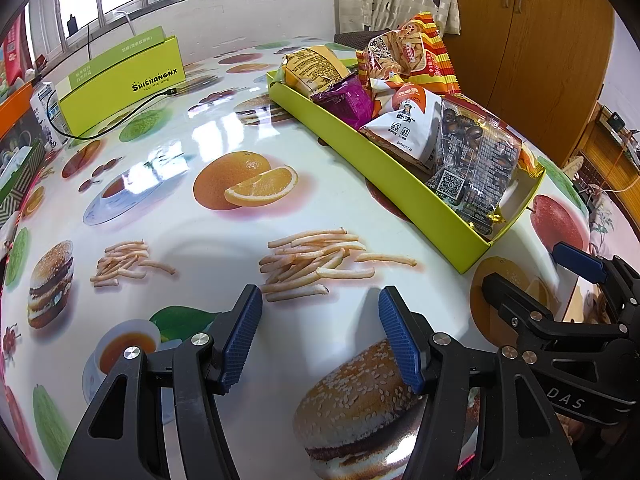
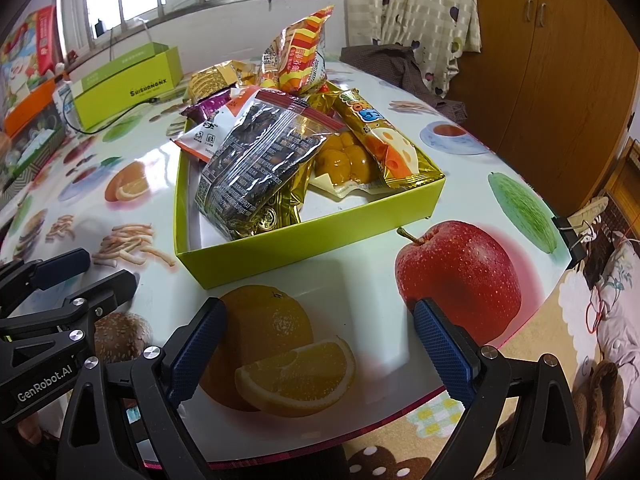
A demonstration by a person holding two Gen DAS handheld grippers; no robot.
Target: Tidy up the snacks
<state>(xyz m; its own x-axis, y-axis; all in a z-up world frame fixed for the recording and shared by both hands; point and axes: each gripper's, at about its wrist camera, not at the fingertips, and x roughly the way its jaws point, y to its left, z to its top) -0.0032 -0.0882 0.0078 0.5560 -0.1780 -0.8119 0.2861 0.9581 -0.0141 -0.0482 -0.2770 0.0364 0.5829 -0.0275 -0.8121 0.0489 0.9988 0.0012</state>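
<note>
While both claws hang empty near the lime-green cardboard tray [image 2: 312, 236], the left claw [image 1: 320, 300] and right claw [image 2: 318, 312] each hold ribbed blue pads apart. Crinkly foil and clear plastic snack packets [image 2: 256, 160] heap inside that shallow rectangular tray on the glossy fruit-printed desk [image 2: 360, 276].

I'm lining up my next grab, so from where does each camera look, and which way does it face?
Left wrist: sits on the left hand-held gripper, angled down over the table; open blue pads, right hand-held gripper at right edge.
Right wrist: sits on the right hand-held gripper, looking down at the green snack tray; the left one at left edge.
Shared: the tray, the green lidded box, the window.
</note>
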